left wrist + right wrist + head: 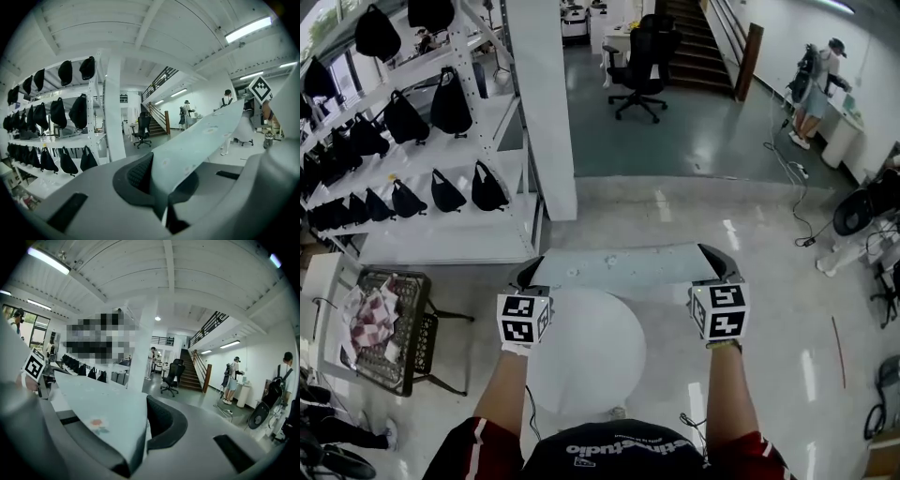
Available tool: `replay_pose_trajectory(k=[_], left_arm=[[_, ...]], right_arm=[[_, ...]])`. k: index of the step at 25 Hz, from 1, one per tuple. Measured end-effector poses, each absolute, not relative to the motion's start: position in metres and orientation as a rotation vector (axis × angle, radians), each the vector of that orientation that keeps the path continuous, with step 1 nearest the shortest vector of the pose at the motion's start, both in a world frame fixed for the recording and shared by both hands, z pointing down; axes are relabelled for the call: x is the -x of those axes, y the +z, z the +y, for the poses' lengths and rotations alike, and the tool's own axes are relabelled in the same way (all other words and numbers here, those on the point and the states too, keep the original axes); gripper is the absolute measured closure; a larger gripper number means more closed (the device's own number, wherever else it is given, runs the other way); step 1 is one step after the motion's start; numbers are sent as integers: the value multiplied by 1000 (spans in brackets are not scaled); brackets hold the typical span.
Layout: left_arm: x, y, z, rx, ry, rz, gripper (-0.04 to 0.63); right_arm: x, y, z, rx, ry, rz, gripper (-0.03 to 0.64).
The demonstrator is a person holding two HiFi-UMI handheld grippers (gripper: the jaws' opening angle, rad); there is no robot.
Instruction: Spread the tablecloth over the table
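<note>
the tablecloth (619, 265) is stretched as a pale, taut band across the middle of the head view, its far edge straight and level. in the frame it sits just above the far rim of the round white surface (591, 361); whether it touches that rim cannot be told.

the left tongs (531, 275) are closed on its left corner and the right tongs (718, 263) on its right corner. in the left gripper view the cloth (201, 140) runs up and to the right out of the pinched left tongs (161, 190). in the right gripper view it (93, 399) spreads to the left from the clamped right tongs (139, 430).

beyond the cloth the floor (675, 216) lies open up to a white pillar (542, 103) at upper centre. a shelving rack (441, 239) hung with black bags (450, 103) fills the upper left. a wire basket (394, 275) of folded cloths stands at lower left, near the surface. an office chair (642, 61) stands at the top, and a person (817, 84) stands well apart at upper right.

both forearms (506, 389) reach forward side by side, flanking the surface, with the marker cubes (524, 319) nearly level.
</note>
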State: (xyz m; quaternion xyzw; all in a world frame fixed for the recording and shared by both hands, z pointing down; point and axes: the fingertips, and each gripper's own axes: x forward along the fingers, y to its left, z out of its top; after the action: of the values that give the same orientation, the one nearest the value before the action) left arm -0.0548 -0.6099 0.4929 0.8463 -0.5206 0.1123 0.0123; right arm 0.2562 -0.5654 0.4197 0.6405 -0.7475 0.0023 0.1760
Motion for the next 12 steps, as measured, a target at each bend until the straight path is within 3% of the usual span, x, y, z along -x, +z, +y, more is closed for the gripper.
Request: replay_pose_trajectory(k=[12], left_arm=[[64,474,-619,-2665,364,-1714,578]], right_arm=[[-248,434,-559,-1791,29,-2131,591]])
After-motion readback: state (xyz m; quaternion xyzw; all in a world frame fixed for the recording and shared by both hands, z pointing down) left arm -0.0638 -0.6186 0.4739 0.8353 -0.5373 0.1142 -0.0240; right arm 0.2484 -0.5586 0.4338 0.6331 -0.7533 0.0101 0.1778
